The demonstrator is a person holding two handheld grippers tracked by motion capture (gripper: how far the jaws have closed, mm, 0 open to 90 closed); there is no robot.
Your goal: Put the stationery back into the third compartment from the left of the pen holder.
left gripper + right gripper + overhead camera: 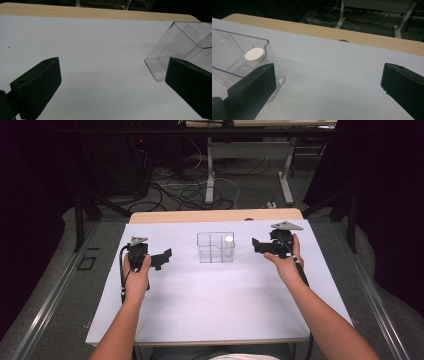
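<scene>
Both forearms are stretched fwd over the white sheet [215,305], w/ the left gripper [161,258] and right gripper [258,245] held level and pointed inward, jaws of each spread wide apart w/ nothing between them. The clear divided box [216,247] is set between the two, apart from both, w/ a white-capped bottle [255,54] stood in its right-hand compartment. The box is cut off at the frame edge in both gripper views and partly covered by a jaw; the bottle's body is hard to make out through the plastic.

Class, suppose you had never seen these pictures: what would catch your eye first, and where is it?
A clear plastic box at the middle of the white table, with a white-capped bottle standing in its right compartment. On either side of it a hand holds a black gripper, the left gripper and the right gripper, both open and empty.
</scene>
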